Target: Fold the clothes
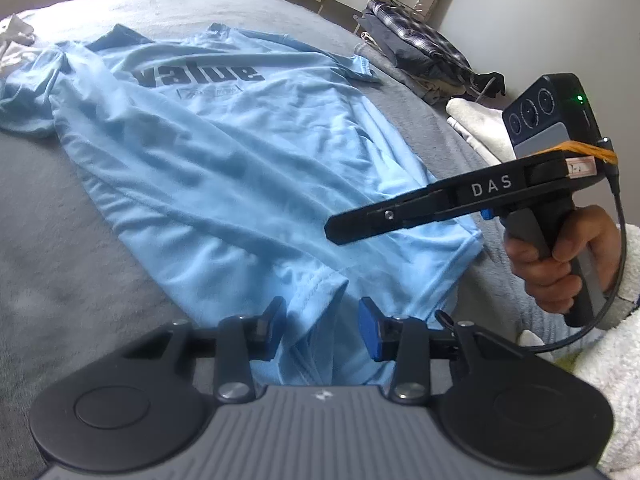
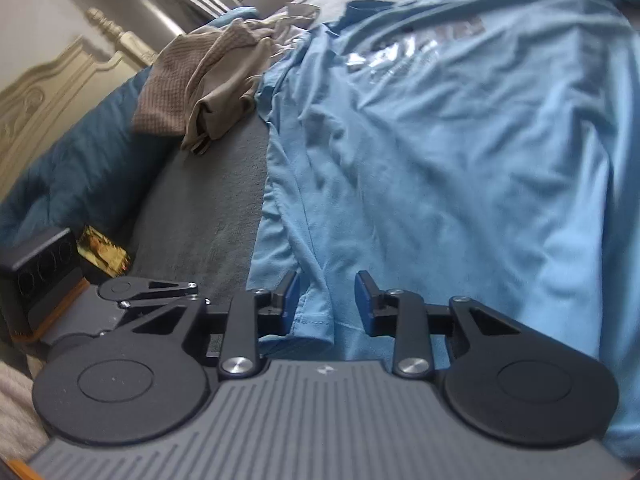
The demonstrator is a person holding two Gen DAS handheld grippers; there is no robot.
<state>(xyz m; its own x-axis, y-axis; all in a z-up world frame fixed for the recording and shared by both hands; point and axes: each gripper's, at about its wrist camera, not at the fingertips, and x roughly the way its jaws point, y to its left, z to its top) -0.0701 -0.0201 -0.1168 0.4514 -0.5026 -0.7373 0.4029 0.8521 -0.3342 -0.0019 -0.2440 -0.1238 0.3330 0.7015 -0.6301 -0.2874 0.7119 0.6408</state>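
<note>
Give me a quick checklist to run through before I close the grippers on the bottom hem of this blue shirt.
1. Left gripper open: ok, blue pads apart.
2. Hem fabric between the left fingers: ok, a fold of the light blue T-shirt lies in the gap.
3. Right gripper open: ok in its own wrist view.
4. Hem between the right fingers: ok, a stitched hem corner sits in the gap.
5. Shirt spread flat: not ok, wrinkles run across the body and the hem is bunched.
6. Room to fold: cannot tell; a beige garment lies near one sleeve and a clothes pile sits beyond the other side.
</note>
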